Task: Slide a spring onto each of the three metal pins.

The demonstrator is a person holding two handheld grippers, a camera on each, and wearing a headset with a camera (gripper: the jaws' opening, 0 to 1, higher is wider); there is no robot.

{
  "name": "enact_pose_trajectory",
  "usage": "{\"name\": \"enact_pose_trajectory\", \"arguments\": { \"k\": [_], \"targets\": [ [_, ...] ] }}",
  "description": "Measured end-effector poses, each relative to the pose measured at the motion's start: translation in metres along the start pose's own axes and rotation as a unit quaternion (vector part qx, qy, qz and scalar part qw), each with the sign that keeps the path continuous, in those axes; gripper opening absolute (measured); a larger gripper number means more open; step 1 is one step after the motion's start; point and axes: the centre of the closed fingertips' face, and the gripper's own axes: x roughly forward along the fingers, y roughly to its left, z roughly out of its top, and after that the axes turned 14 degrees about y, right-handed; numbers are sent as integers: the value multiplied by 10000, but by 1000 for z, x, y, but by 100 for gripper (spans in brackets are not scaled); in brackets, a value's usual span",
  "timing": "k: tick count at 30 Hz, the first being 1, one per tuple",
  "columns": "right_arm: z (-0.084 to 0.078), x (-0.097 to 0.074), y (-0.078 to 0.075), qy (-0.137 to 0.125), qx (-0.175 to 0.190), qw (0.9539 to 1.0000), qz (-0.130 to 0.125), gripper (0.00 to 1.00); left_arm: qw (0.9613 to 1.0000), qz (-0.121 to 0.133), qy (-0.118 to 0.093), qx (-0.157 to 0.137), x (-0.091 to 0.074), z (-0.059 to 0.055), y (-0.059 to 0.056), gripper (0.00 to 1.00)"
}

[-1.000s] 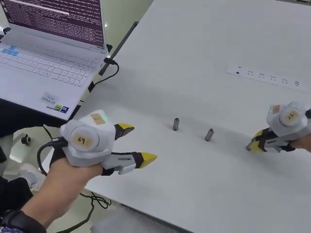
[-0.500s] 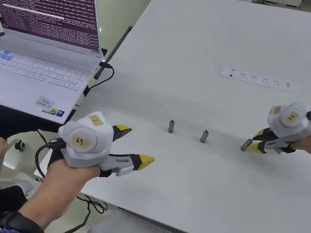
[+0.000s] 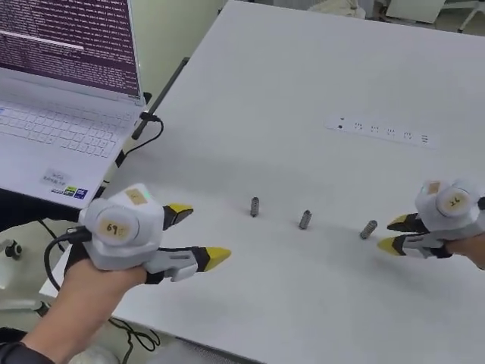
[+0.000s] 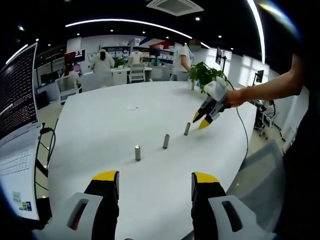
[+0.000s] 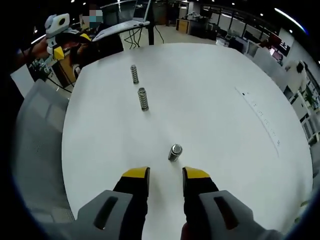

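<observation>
Three short upright pins stand in a row on the white table (image 3: 303, 91), each wrapped in a coiled spring: the left one (image 3: 255, 206), the middle one (image 3: 305, 220), the right one (image 3: 368, 230). My right gripper (image 3: 391, 233) is open just right of the right pin, not touching it; in the right gripper view that pin (image 5: 174, 152) stands just ahead of my yellow-tipped right gripper (image 5: 165, 173). My left gripper (image 3: 198, 235) is wide open and holds nothing, well left of the row. The left gripper view shows the pins (image 4: 166, 141) ahead of it.
An open laptop (image 3: 53, 129) sits at the left with a black cable (image 3: 148, 121) at the table's edge. A white power strip (image 3: 383, 130) lies further back on the right. The table's front edge runs just below my left gripper.
My right gripper, which had its tips at the right spring a second ago, has let go and drawn back to the right. The left gripper stays open. The camera has shifted.
</observation>
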Motion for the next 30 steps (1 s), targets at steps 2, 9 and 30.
{"name": "enact_pose_trajectory", "arguments": {
  "k": [2,9,30],
  "targets": [
    [0,-4,-1,-105,114,9999,-64,26,10000,2,-9,18,-1,1,-1,53],
    [4,-27,1,-756,727,9943,-183,28,10000,-9,-47,53,-2,5,-2,53],
    [-11,-62,20,-1501,1501,9766,-343,42,9998,-83,-144,127,0,12,-7,56]
  ]
}}
